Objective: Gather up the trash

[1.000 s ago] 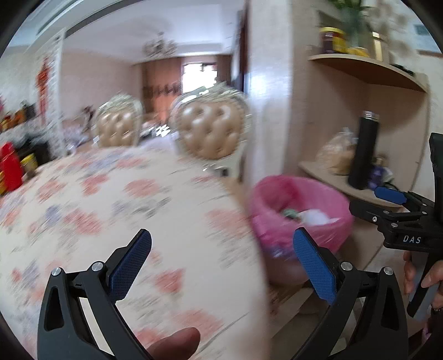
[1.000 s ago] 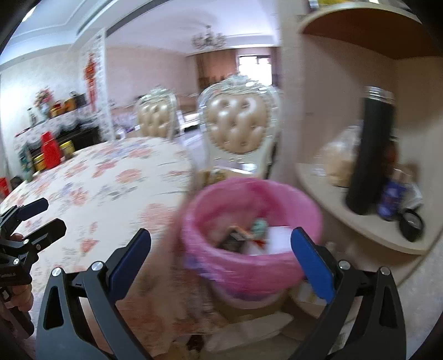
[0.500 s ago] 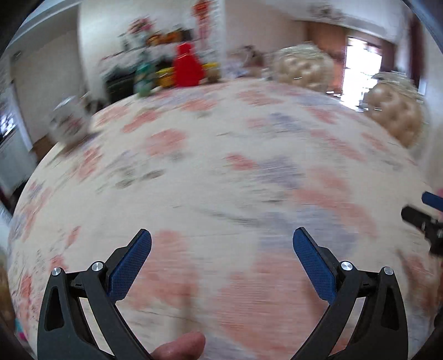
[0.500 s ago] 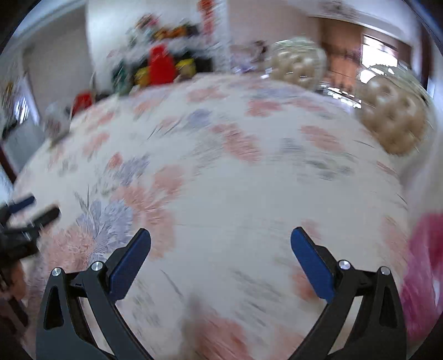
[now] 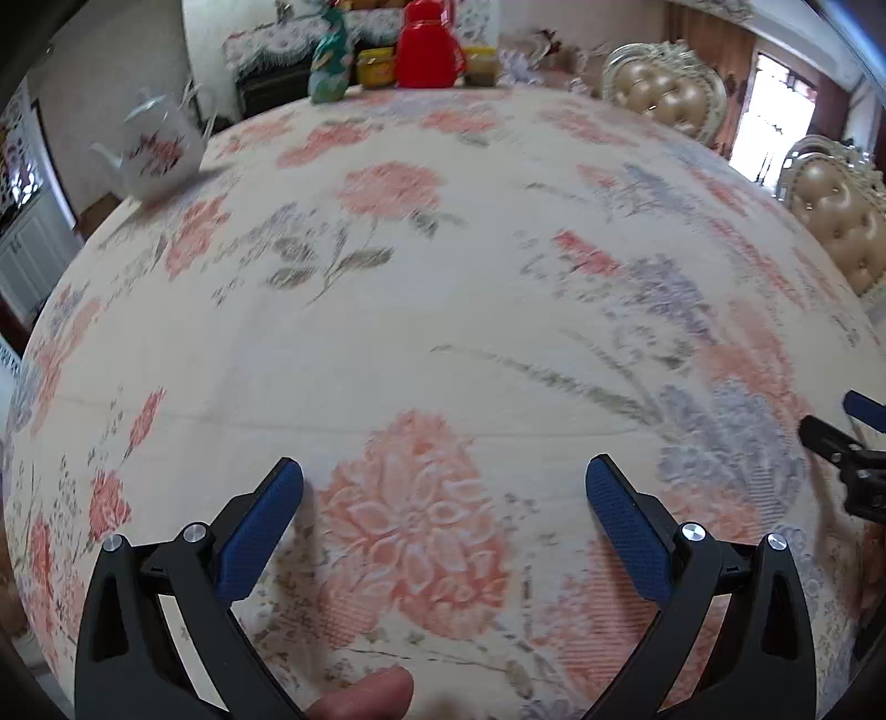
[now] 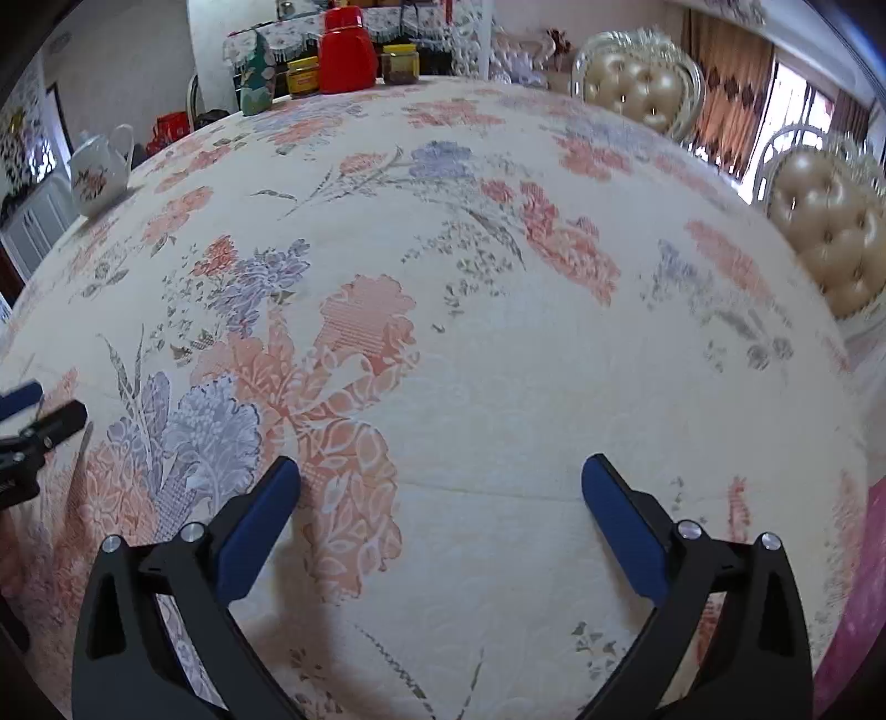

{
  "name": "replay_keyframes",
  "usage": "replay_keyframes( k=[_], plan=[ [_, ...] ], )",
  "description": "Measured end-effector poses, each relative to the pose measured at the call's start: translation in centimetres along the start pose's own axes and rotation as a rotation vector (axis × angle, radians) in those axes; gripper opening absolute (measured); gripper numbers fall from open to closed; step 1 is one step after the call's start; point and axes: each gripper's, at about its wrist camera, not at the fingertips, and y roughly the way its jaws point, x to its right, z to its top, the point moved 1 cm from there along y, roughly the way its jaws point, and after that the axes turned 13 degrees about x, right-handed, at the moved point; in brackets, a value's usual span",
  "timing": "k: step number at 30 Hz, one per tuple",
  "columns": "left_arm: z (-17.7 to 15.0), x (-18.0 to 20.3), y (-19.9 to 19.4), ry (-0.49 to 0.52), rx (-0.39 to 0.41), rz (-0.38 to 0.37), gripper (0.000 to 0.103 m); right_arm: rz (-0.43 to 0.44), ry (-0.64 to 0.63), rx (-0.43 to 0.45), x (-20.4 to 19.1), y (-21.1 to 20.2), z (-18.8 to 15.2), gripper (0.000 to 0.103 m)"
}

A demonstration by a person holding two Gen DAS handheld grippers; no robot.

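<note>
My left gripper [image 5: 443, 487] is open and empty, low over a table with a floral cloth [image 5: 443, 310]. My right gripper [image 6: 440, 487] is open and empty over the same cloth [image 6: 498, 360]. The right gripper's tips show at the right edge of the left wrist view [image 5: 847, 437], and the left gripper's tips at the left edge of the right wrist view [image 6: 39, 421]. A sliver of the pink bin liner [image 6: 864, 581] shows at the lower right of the right wrist view. No trash is visible on the cloth.
A white floral teapot [image 5: 158, 152] [image 6: 102, 166] stands at the table's far left. A red container [image 5: 429, 47] [image 6: 346, 52], jars [image 6: 398, 63] and a green packet [image 5: 329, 69] stand at the far edge. Two padded chairs [image 6: 637, 83] [image 6: 830, 243] stand at the right.
Both grippers swung left, away from the pink trash bin and shelf, and now face the table top. Both jaws stayed open.
</note>
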Motion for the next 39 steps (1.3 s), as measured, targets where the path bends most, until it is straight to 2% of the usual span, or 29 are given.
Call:
replay_keyframes(
  k=[5, 39],
  plan=[
    [0.01, -0.26, 0.33, 0.003, -0.006, 0.019, 0.097, 0.012, -0.006, -0.001, 0.31, 0.09, -0.04, 0.100],
    [0.00, -0.26, 0.39, 0.003, -0.008, 0.017, 0.097, 0.009, -0.009, 0.000, 0.27, 0.18, -0.01, 0.100]
  ],
)
